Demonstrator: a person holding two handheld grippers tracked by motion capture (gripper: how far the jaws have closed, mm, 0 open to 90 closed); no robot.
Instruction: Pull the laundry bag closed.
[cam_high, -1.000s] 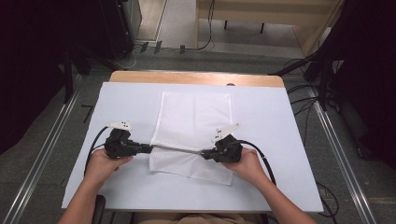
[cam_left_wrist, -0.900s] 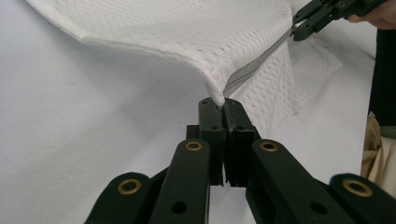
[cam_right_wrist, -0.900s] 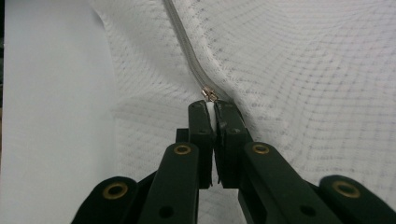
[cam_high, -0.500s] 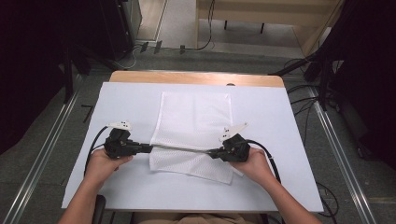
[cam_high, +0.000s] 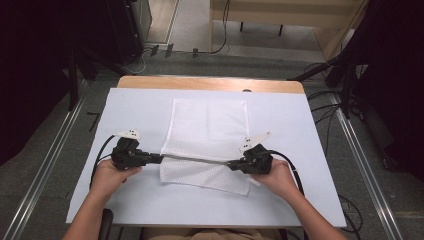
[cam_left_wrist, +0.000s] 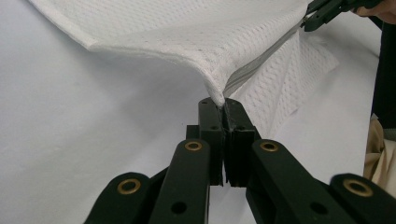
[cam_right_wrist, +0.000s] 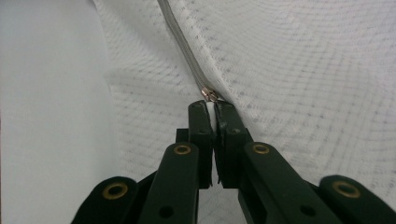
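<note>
White mesh bag (cam_high: 207, 145) pulled taut by its zipper (cam_high: 195, 159) between two clamped grippers

Nearest us, both forearms come in low and level, hands wrapped round the tools, and the left gripper (cam_left_wrist: 223, 103) has its fingers pinched fully together on the bag's zipper-end corner, anchoring it so the fabric can't slide. Opposite, the right gripper (cam_right_wrist: 211, 106) is squeezed just as tight on a white tab right behind the metal slider (cam_right_wrist: 208, 94), and that looks like the pulling end, stretching the zipper into a straight line between them. Beyond the line, the rest of the bag lies flat on the white-covered table (cam_high: 300, 125), near its middle.
</note>
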